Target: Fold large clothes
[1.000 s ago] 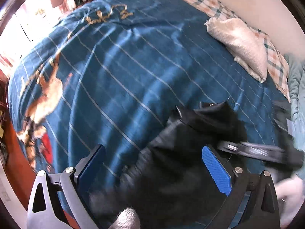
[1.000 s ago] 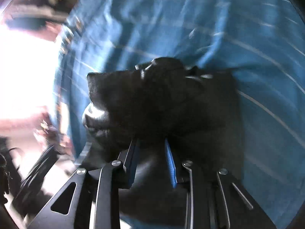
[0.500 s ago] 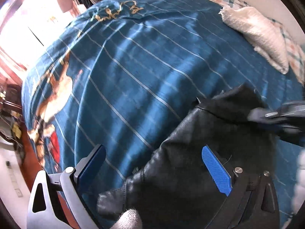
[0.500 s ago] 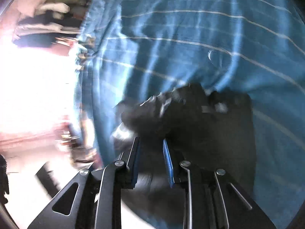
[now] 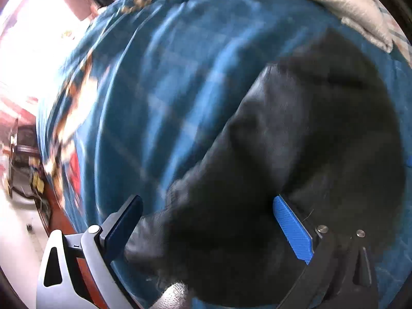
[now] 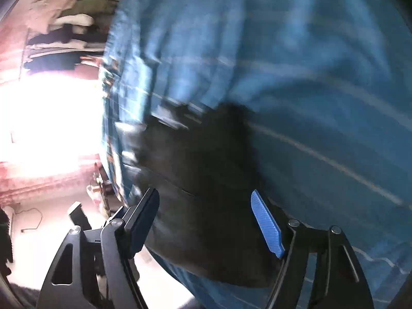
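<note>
Left gripper: spread wide, empty, over jacket, likely set for a fresh grab.
Jacket: black, bunched on blue bedspread near bed edge, not folded yet.
Right gripper: parted, nothing held, above jacket; blurred.

A blue striped bedspread covers the bed; a cream pillow lies at its far edge.
</note>
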The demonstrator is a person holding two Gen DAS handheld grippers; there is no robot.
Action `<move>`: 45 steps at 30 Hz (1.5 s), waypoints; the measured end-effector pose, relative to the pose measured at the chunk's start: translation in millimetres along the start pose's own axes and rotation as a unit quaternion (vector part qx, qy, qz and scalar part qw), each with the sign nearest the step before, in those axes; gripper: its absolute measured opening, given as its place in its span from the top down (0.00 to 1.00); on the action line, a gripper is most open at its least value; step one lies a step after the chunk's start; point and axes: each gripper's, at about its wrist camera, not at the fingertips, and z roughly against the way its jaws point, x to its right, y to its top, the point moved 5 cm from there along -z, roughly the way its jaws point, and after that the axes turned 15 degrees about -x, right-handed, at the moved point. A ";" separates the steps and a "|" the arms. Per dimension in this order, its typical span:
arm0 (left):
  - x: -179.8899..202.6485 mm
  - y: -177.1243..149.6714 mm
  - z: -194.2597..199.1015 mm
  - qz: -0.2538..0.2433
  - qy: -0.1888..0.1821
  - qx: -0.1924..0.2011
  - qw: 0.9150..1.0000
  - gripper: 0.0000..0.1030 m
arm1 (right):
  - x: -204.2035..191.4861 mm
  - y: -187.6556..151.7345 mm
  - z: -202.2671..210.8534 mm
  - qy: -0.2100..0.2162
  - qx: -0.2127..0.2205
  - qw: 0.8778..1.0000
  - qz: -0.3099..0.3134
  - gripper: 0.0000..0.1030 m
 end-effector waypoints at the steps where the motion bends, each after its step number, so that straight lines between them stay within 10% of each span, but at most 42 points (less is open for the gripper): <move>1: -4.3 -4.6 -3.3 0.012 -0.015 0.001 1.000 0.00 | 11.8 -0.6 -10.3 0.023 -0.018 1.000 0.005 0.26; 5: -10.6 -3.0 -6.7 0.032 -0.046 -0.008 0.998 0.00 | 22.3 8.5 -47.8 0.136 -0.062 0.988 0.046 0.26; 11: -16.9 2.7 -12.9 0.040 -0.060 -0.017 0.997 0.00 | -9.7 26.5 -70.6 0.133 -0.063 0.986 0.080 0.26; 18: -58.1 -25.9 14.9 0.101 -0.073 -0.023 0.992 0.00 | -25.3 -15.9 -43.3 0.168 0.000 0.985 0.036 0.58; 23: -89.1 -71.7 21.1 0.196 -0.167 -0.042 0.965 0.00 | 13.7 -46.7 -51.6 0.212 0.032 0.975 -0.051 0.56; 29: -68.7 -37.1 -23.7 0.249 -0.295 -0.038 0.922 0.01 | 34.2 -37.3 -65.2 0.227 0.023 0.972 -0.048 0.25; 32: -65.3 -16.6 -16.2 0.271 -0.287 -0.006 0.919 0.21 | 22.0 -31.2 -77.6 0.225 0.030 0.973 -0.036 0.25; 37: -63.5 -3.9 19.8 0.253 -0.274 0.024 0.928 0.71 | -2.7 -39.9 -71.7 0.234 0.054 0.970 -0.026 0.55; 45: -78.6 31.6 85.9 0.197 -0.286 0.041 0.937 0.75 | -58.0 -55.6 -22.1 0.268 0.089 0.959 -0.029 0.61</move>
